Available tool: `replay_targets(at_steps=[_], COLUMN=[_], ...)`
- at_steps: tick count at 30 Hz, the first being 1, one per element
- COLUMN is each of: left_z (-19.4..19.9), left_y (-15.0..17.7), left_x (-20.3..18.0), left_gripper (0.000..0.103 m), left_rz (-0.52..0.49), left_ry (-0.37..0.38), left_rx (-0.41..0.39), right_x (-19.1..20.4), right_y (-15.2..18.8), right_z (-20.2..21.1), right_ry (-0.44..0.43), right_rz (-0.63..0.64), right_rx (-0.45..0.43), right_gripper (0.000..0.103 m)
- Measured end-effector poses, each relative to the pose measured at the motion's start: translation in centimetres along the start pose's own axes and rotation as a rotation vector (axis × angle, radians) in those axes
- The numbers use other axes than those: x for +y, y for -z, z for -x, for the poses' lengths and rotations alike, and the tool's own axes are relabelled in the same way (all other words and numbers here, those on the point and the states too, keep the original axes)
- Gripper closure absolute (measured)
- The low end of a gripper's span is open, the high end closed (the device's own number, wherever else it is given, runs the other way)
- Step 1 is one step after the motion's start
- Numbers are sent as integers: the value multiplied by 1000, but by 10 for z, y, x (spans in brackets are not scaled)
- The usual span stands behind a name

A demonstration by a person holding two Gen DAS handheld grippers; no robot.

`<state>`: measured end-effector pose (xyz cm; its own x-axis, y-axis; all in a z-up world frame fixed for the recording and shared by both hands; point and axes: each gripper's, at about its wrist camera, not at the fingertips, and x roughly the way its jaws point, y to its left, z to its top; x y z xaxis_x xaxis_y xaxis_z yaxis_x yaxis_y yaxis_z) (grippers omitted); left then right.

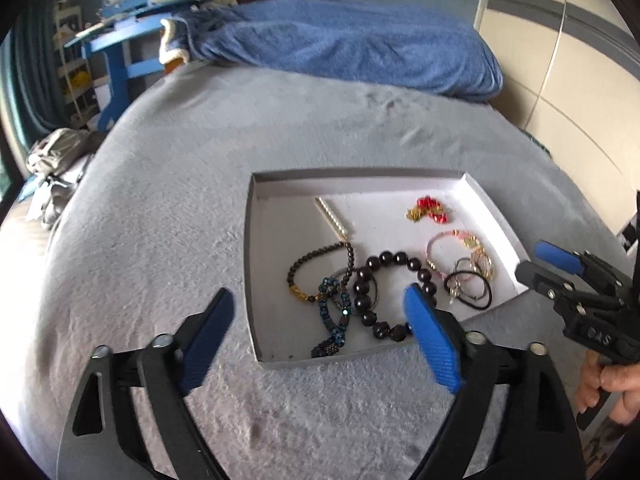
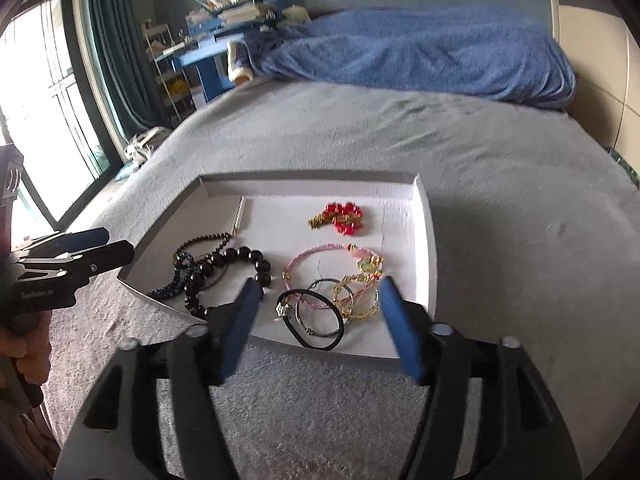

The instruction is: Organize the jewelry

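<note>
A shallow white tray lies on a grey bed and holds jewelry. Inside are a large black bead bracelet, a dark blue bead bracelet, a thin dark bead bracelet, a pearl bar, a red bead piece, a pink cord bracelet, gold chains and a black hair tie. My left gripper is open above the tray's near left corner. My right gripper is open above the hair tie and chains. Both are empty.
The grey bedspread surrounds the tray. A blue blanket is bunched at the bed's far end. A blue desk with books and a glass door stand to the left. A pale wall is on the right.
</note>
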<state>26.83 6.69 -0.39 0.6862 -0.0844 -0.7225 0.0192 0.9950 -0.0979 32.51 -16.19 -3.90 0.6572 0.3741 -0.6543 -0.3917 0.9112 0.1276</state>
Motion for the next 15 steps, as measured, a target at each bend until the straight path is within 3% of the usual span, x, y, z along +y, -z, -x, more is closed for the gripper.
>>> replay_targets(at_steps=[6,15], left_z=[9,24], left_y=[20,61], left_x=[-6,-18], left_gripper=[10,9], left_rz=[-2,-30], left_ry=[-69,-110], left_rx=[-92,-176], right_x=[1,9], right_y=[18,51], right_z=[16,27], right_ry=[44,73], right_rz=[23,26], right_rx=[-122,-182], right_gripper=[18,11])
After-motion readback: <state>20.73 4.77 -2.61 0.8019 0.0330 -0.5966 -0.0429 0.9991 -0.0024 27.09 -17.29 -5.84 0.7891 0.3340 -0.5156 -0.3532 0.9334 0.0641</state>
